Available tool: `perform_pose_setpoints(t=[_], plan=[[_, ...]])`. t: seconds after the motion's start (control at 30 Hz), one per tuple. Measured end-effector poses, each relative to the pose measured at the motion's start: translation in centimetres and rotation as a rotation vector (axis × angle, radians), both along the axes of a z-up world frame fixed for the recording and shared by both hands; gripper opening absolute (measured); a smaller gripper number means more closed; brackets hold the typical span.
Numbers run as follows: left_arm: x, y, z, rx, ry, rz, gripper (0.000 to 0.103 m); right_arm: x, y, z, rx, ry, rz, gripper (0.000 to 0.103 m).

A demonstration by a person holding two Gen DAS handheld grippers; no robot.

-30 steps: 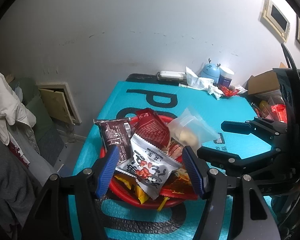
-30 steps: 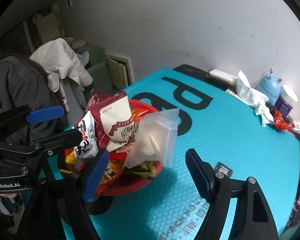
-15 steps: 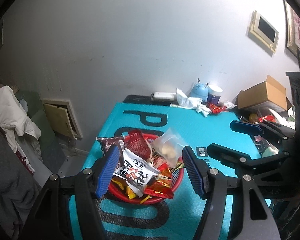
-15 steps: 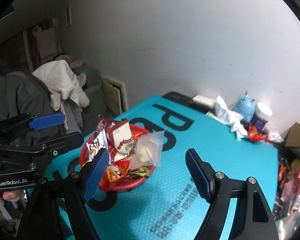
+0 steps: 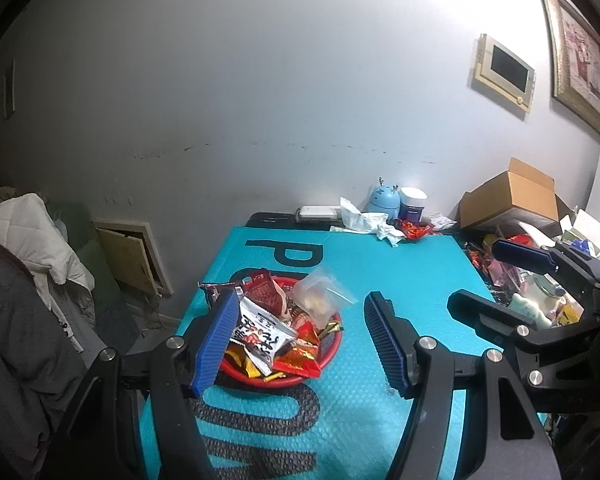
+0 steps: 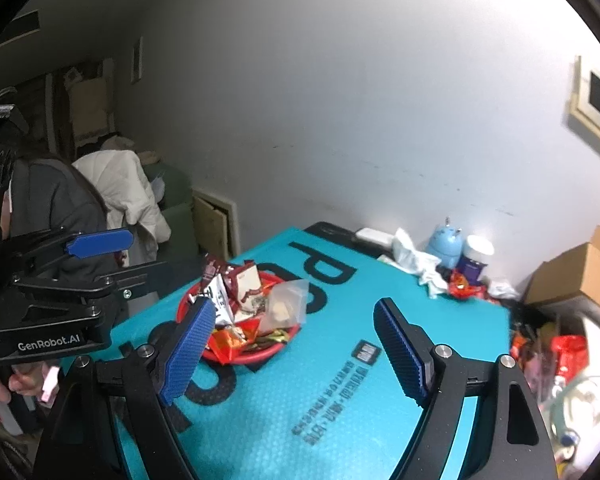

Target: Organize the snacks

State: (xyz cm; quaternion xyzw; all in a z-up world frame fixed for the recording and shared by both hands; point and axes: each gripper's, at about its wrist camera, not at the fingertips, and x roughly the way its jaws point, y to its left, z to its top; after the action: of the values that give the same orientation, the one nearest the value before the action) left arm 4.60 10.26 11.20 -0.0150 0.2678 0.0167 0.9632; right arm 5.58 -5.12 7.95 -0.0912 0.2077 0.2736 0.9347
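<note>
A red basket piled with snack packets sits on the teal mat near its left edge. On top lie a white packet with red print, a clear bag and a dark red packet. My left gripper hovers above and short of the basket, open, with nothing between its blue pads. In the right wrist view the basket lies beyond my right gripper. Its jaws are opening with nothing between them. Each gripper shows at the edge of the other's view.
At the back of the table stand a blue figurine, a white-lidded jar and crumpled tissue. A cardboard box and loose packets crowd the right side. Clothes hang to the left.
Both grippers have drawn back and upward from the basket, which now looks smaller and farther off. The right gripper's jaws stand a little wider. The snacks have not moved.
</note>
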Motion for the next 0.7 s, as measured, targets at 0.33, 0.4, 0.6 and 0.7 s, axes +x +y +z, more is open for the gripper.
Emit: perform_pose_setpoints(t=[0.33, 0.4, 0.6, 0.7], plan=[[-3.6, -2.1, -0.7, -0.001, 0.009, -0.007, 0.065, -3.7, -2.1, -1.1, 0.018, 0.011, -0.030, 0.084], [-4.1, -2.4, -1.0, -0.005, 0.018, -0.008, 0.065, -4.2, -2.5, -1.4, 0.018, 0.015, -0.042, 0.084], [-5.4, -3.0, -2.1, -0.026, 0.036, -0.011, 0.065, -5.7, -3.3, -2.4, 0.022, 0.030, -0.057, 0.084], [-5.9, -3.2, -2.5, -0.034, 0.041, -0.010, 0.065, -6.2, -3.6, -2.9, 0.024, 0.038, -0.062, 0.084]])
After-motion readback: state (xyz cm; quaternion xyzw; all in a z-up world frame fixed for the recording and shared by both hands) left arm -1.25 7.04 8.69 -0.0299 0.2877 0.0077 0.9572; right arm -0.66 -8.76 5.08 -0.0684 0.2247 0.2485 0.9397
